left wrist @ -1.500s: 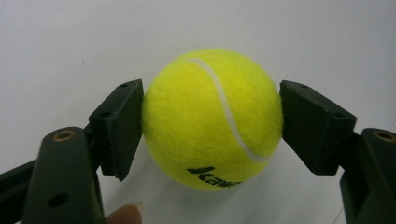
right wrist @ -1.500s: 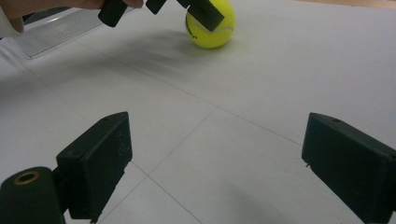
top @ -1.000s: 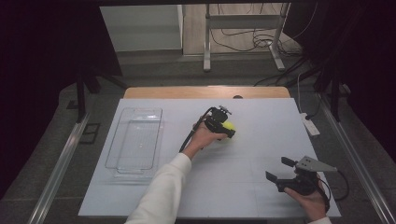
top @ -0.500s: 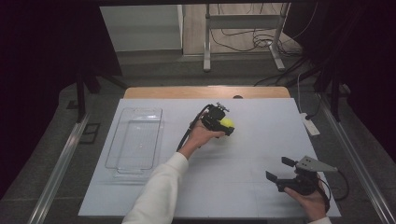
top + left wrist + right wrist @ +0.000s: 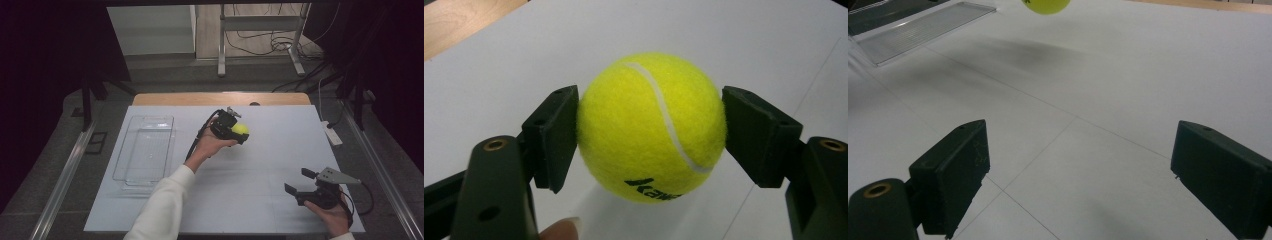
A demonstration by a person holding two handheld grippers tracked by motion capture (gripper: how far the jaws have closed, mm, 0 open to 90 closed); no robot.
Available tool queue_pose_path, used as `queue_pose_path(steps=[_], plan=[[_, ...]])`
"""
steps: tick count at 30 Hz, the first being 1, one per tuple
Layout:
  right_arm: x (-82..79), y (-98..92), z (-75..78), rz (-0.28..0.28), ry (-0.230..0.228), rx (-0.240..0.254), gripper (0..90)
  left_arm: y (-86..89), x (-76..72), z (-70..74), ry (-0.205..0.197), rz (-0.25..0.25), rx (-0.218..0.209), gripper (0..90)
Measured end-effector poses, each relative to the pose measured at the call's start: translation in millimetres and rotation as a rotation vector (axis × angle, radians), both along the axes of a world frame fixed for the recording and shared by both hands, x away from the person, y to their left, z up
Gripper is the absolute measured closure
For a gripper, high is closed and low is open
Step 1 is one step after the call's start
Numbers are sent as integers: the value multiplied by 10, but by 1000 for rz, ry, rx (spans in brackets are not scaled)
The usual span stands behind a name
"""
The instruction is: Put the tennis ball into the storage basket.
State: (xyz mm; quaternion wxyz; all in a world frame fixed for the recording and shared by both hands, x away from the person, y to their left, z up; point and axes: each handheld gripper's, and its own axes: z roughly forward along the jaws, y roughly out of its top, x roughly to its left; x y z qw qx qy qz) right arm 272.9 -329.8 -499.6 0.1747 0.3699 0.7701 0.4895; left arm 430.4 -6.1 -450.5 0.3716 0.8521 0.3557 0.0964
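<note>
A yellow tennis ball (image 5: 240,129) is held off the white table near its middle back, with my left gripper (image 5: 238,133) shut on it. In the left gripper view both black pads press the sides of the tennis ball (image 5: 651,126), and its shadow lies on the table below. My right gripper (image 5: 299,182) rests low at the front right of the table, jaws wide apart with nothing between them. In the right gripper view the right gripper (image 5: 1078,170) looks across bare table, and the bottom of the tennis ball (image 5: 1046,6) shows at the top edge.
A clear plastic tray (image 5: 145,150) lies on the left part of the white table (image 5: 250,200). A white power strip (image 5: 331,134) sits at the right edge. Metal stand legs and cables are on the floor beyond the table.
My left gripper has lifted the tennis ball higher off the table and carried it slightly toward the far side. The right gripper has stayed in place.
</note>
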Motion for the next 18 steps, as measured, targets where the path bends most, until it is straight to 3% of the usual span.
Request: queue_pose_path(steps=[18], plan=[[-1,6,-5,-1,1,-1,89,194,-148,169,-46,-1,-54,277]])
